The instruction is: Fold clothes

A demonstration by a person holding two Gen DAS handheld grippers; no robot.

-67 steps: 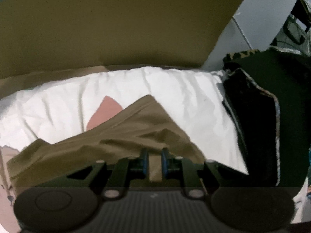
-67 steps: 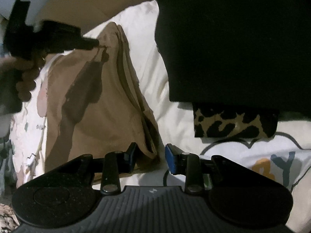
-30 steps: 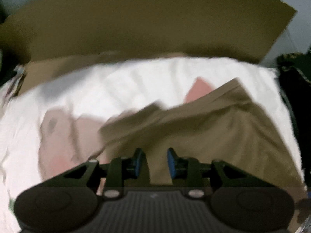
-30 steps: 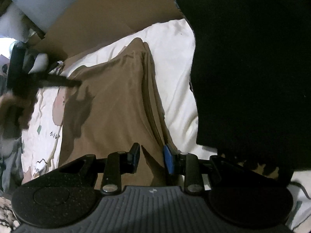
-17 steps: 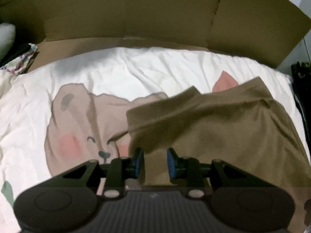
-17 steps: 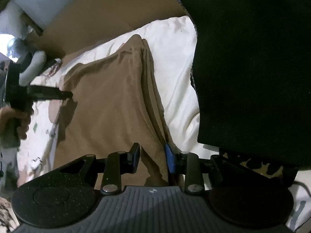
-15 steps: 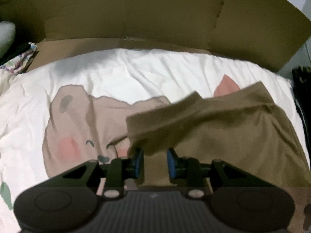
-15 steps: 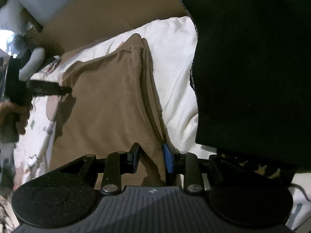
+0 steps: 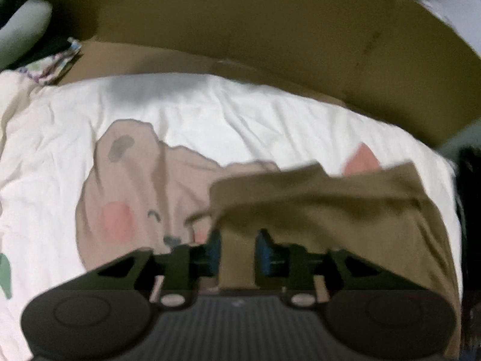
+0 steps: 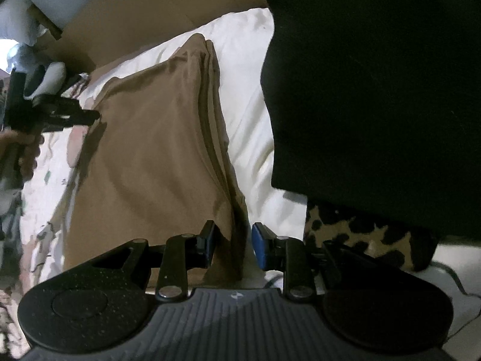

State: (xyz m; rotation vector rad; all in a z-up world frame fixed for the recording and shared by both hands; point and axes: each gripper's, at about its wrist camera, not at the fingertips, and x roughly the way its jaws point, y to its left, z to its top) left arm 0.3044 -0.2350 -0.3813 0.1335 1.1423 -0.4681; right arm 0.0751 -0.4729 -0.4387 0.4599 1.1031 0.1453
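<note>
Garment: a tan cloth (image 10: 150,162) lies folded on the bed (image 9: 186,114), its stacked layered edge toward the black pile, its far corner near the bed's cardboard-backed edge.
Left claw: the left claw (image 9: 237,251) sits at the cloth's edge over the bear print (image 9: 135,192); its jaws are opening, with a strip of tan cloth between the blue pads (image 9: 214,249). The picture is blurred, so whether the pads press the cloth cannot be told.
Left claw, other view: from the right wrist it reaches in from the left, tip at the cloth's far-left corner (image 10: 87,117).
Right claw: the right claw (image 10: 233,245) stands partly spread at the cloth's near corner, the layered edge between its pads; a gap shows beside the right pad.
Surroundings: a black garment (image 10: 375,90) lies just beside the cloth, over a leopard-print piece (image 10: 360,240); cardboard (image 9: 255,24) rises behind the bed.
</note>
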